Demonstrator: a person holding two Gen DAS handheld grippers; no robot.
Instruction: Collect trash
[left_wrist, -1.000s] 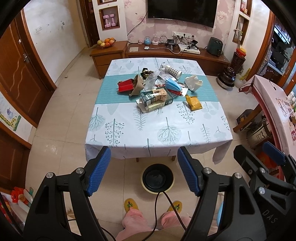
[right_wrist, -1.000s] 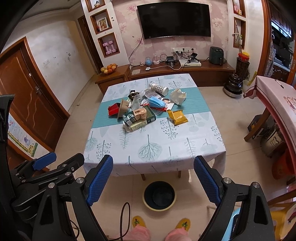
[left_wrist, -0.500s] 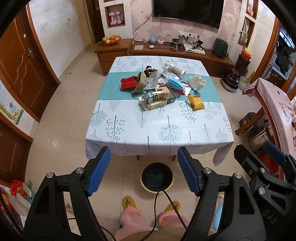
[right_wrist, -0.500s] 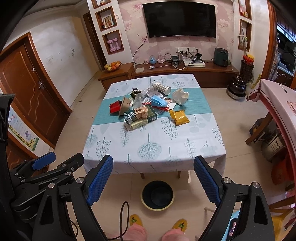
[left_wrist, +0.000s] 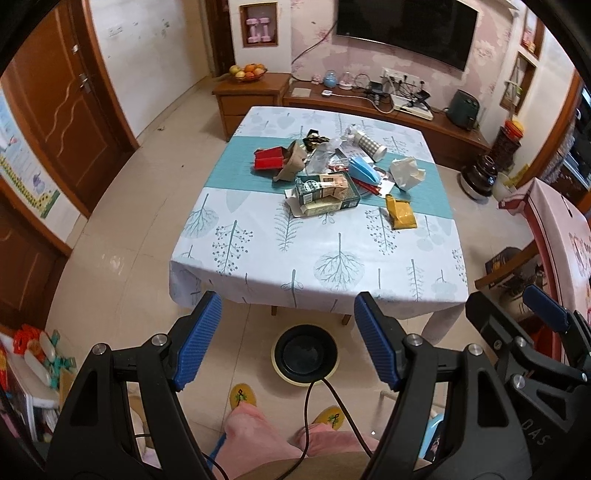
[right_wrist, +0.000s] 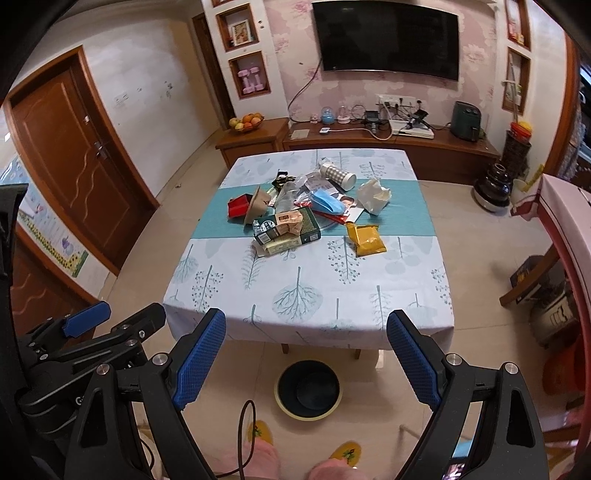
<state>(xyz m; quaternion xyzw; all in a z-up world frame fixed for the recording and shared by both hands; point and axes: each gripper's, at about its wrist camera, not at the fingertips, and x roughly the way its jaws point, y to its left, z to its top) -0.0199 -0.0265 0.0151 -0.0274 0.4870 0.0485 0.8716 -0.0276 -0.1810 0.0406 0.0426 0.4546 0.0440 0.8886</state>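
Even, soft indoor light, moderately bright; the floor tiles carry a pale sheen under the desk; shadows faint; strong fisheye bending curves the door and walls, with black vignetting at the corners; centre sharp, slight softness toward the edges.

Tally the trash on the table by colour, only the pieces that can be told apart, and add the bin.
Red: 1, red box
Yellow: 1, yellow packet
Blue: 1, blue pouch
White: 1, crumpled white bag
Green: 1, green carton
Black: 1, bin on the floor
Total: 6; the remaining pile is too tangled to count.
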